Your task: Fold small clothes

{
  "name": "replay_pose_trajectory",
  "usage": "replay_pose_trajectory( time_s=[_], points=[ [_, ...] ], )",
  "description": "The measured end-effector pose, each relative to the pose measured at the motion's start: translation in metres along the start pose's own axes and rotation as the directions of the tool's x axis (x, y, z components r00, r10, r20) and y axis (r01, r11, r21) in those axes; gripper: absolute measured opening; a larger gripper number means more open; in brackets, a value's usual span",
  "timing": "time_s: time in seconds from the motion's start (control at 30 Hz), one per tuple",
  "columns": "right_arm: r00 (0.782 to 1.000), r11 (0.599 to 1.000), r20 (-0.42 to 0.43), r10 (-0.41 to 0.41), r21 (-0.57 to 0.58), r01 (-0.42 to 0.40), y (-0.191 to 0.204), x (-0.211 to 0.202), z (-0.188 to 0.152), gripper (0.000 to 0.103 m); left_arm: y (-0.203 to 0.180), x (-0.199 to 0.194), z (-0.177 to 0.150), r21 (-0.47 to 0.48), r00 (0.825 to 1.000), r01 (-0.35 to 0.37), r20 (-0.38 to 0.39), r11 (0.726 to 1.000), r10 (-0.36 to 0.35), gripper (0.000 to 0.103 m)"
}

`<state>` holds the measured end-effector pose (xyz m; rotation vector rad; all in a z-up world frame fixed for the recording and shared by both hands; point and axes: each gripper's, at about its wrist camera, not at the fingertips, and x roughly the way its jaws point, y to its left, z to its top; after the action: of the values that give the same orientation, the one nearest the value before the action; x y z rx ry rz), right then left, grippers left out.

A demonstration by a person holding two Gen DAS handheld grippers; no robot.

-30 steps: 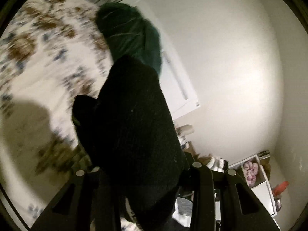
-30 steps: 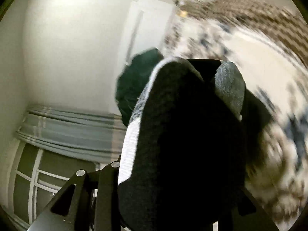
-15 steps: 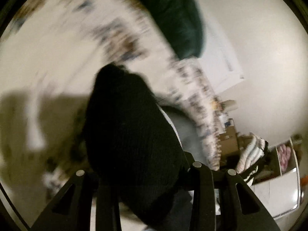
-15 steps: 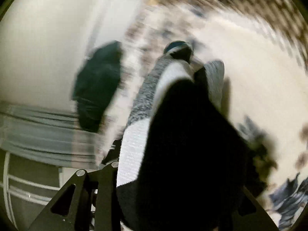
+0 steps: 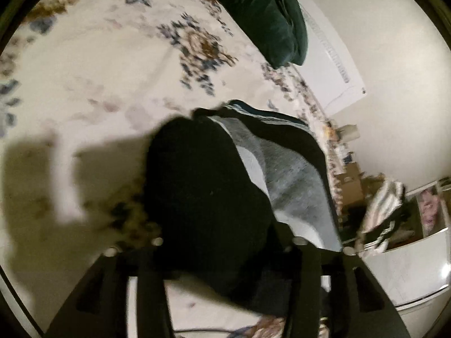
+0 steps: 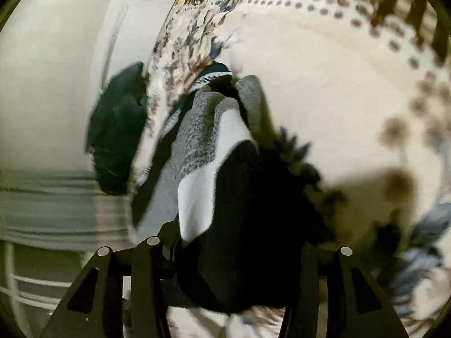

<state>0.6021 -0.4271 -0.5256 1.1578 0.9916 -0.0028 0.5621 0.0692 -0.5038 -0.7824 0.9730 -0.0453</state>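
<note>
Left hand-held gripper clamped on fabric, right hand-held gripper likewise, angled downward

Both tools have swung down toward the floral bedspread — the black-and-grey sock now lies lower.

text: none legible | labels: none | brands: none | numbers: none | both views blurred

You see a sock of matt black knit with a grey, fuzzy part. Under it lies smooth printed bedspread cloth. Beyond the sock, the green cushion looks velvety.
</note>
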Motion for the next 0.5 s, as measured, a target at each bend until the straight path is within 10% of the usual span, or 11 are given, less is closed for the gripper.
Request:
replay_pose_trajectory(
  time_s=[0.07,0.2,0.37,0.5],
  points=[
    [0.986,0.983,0.053,-0.156,-0.084,0.161,0.008,-0.013,-0.009,0.086,-0.009,-0.016,-0.005,0.098,0.986,-0.164,0.047,0.982,0.160,0.083],
    [0.887,0.847,0.204,-0.414,-0.269,0.458,0.042,-0.044,-0.038,0.099,-0.038,-0.045,-0.019,0.286,0.937,-0.350,0.105,0.892,0.334,0.090],
    [0.772,0.656,0.348,-0.531,-0.408,0.635,0.086,-0.080,-0.090,0.103,-0.091,-0.081,-0.044,0.477,0.914,-0.401,0.152,0.782,0.376,0.097],
    [0.753,0.603,0.399,-0.524,-0.450,0.658,0.123,-0.114,-0.127,0.103,-0.135,-0.121,-0.058,0.539,0.909,-0.410,0.179,0.736,0.375,0.097]
  ],
)
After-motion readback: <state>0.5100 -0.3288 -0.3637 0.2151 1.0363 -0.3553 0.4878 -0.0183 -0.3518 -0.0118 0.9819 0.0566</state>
